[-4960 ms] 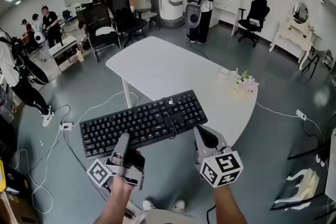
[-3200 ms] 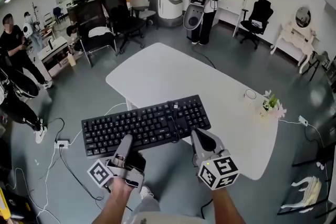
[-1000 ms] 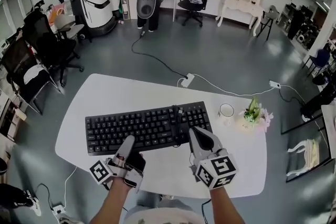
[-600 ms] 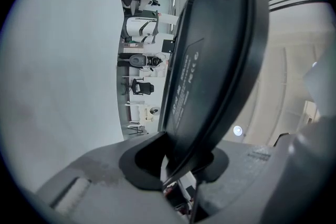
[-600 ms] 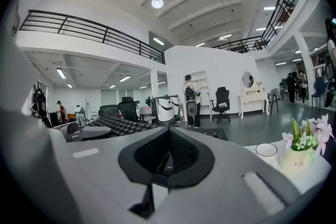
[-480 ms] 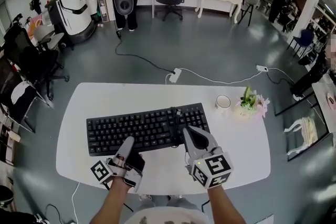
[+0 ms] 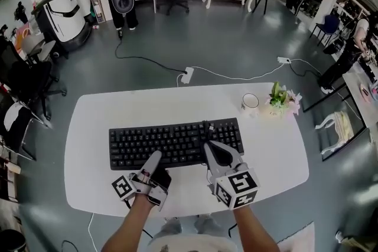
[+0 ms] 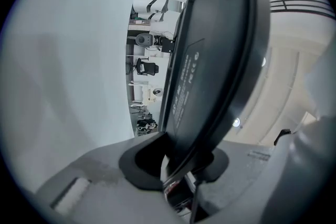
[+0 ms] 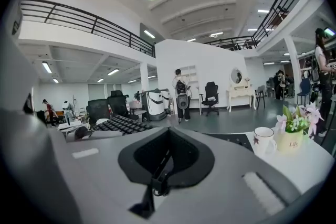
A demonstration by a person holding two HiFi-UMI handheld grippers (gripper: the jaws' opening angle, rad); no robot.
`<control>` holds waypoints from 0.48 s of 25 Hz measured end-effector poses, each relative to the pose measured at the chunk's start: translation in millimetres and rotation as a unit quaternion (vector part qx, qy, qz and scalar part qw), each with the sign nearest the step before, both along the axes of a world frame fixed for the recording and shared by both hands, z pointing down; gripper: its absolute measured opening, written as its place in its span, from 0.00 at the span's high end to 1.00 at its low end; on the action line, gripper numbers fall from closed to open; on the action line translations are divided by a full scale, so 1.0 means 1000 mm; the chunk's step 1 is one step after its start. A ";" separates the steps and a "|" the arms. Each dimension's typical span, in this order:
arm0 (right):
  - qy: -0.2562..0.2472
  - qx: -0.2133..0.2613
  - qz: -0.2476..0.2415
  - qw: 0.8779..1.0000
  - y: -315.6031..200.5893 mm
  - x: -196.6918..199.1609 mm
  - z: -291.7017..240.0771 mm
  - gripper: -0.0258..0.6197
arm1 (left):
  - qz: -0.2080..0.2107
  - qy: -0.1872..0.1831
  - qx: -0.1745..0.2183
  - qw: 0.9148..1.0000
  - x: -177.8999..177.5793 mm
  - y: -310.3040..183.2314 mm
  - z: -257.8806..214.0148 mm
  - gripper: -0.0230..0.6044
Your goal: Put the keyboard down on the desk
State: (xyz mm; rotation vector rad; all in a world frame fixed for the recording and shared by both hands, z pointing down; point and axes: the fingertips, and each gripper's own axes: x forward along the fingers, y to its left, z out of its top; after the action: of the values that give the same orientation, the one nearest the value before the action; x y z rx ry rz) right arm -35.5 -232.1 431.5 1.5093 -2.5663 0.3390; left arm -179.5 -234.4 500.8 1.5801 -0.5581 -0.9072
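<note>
A black keyboard [image 7: 176, 143] lies lengthwise over the middle of the white desk [image 7: 94, 127]. My left gripper [image 7: 156, 161] is shut on the left part of its near edge. In the left gripper view the keyboard's underside [image 8: 210, 55] fills the frame, and a gap to the desk top [image 8: 63, 71] shows that it is held slightly off the surface. My right gripper [image 7: 214, 151] is shut, its tips at the near edge by the number pad. From the right gripper view the keys [image 9: 123, 124] show at the left. Nothing clearly shows between those jaws.
A white mug [image 7: 250, 102] and a small pot of flowers [image 7: 282, 98] stand on the desk to the right of the keyboard. Bare desk lies in front of the keyboard and at both ends. Cables and a power strip [image 7: 188, 75] lie on the floor beyond.
Both grippers have carried the keyboard from beside the desk's corner to above its middle. Over the last second it shifted a little to the right. Both grips look the same.
</note>
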 end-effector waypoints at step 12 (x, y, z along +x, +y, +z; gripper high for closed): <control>0.009 -0.054 0.005 0.998 0.007 -0.010 0.049 0.96 | 0.045 -0.014 -0.057 0.997 0.018 -0.011 0.064 0.81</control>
State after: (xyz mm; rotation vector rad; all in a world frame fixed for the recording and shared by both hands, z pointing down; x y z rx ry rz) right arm -45.5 -225.5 480.3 1.4811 -2.4832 0.4551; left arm -161.9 -245.3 564.8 1.5048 -0.5438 -0.7728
